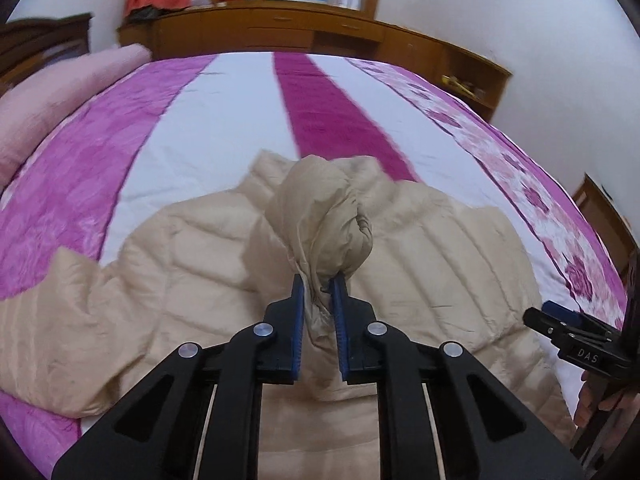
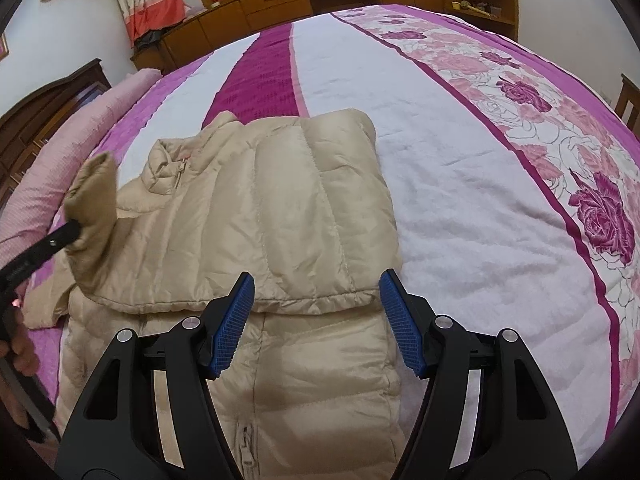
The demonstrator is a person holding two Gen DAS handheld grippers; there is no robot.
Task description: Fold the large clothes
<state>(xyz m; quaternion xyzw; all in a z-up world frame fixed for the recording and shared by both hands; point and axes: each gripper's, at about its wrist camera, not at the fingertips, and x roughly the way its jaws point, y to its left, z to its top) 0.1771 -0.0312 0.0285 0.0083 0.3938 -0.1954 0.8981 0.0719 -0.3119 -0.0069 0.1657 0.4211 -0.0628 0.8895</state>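
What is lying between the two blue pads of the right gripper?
In the right wrist view, the open right gripper has the beige quilted puffer jacket there: the hem of its folded-over side, not pinched.

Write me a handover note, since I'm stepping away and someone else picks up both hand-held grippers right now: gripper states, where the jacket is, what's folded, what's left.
Left hand-held gripper: shut on the bunched sleeve cuff of the beige puffer jacket, holding it lifted above the body.
Right hand-held gripper: open, holding nothing, hovering over the hem edge of the folded-over panel.
Jacket lies on the striped bedspread, collar away from you, zipper near.
Done: one side already lies folded across the front.
Left: lay the held sleeve down across the body, then probably fold the jacket in half.
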